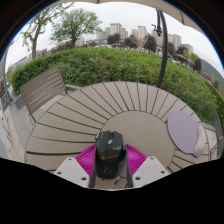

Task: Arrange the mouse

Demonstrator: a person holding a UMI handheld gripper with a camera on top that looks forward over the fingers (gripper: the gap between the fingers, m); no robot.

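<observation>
A black computer mouse (110, 152) sits between my gripper's (111, 160) two fingers, over a round slatted wooden table (100, 110). Both magenta pads (87, 157) press against its sides, so the gripper is shut on the mouse. A pale round mouse mat (184, 130) lies on the table ahead and to the right of the fingers. I cannot tell whether the mouse is lifted or resting on the table.
A wooden bench (40, 88) stands at the table's far left. A dark pole (163, 50) rises beyond the table's far right edge. A green hedge (110, 62) rings the terrace, with trees and buildings behind.
</observation>
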